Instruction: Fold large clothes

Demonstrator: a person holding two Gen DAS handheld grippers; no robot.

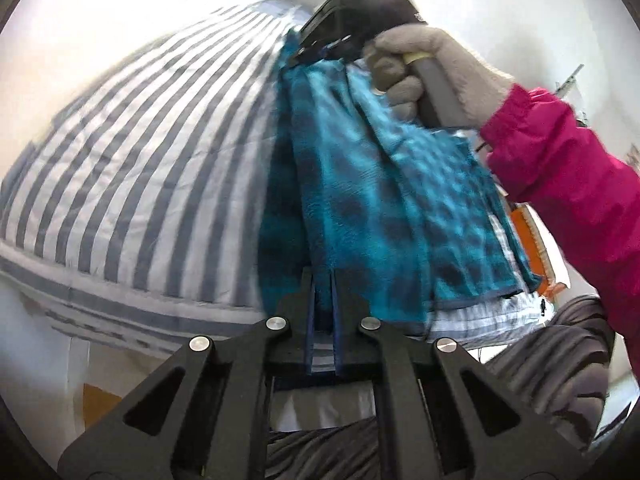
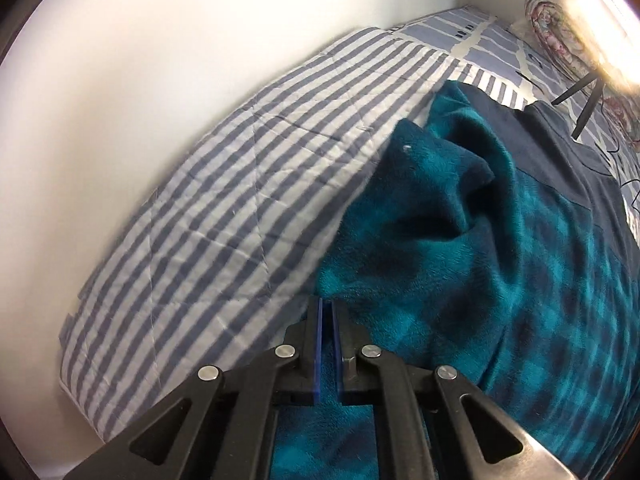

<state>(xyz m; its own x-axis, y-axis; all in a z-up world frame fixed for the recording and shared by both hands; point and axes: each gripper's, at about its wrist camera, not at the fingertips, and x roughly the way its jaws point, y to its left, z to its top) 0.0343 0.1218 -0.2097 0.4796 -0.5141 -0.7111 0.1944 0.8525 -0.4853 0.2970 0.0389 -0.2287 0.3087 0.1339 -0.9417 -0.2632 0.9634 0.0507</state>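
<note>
I saw the teal plaid fleece [image 1: 384, 184] hanging in folds above the striped quilt [image 1: 132, 168], stretched between my 2 grippers. My left gripper [image 1: 323, 280] had its jaws drawn narrow on the fleece's lower edge, with a strip of cloth showing between the blue pads [image 1: 310, 320]. Above the quilt, my right gripper [image 1: 320, 46] bit the fleece's top edge, held by a grey-gloved hand [image 1: 424, 68] in a pink sleeve [image 1: 568, 168]. From the right wrist view, that gripper [image 2: 326, 306] also had narrow jaws, the fleece [image 2: 460, 260] running under and between them and spreading over the quilt [image 2: 224, 200] toward a dark navy band [image 2: 560, 148]. The quilt lay against a white wall [image 2: 180, 40].
</note>
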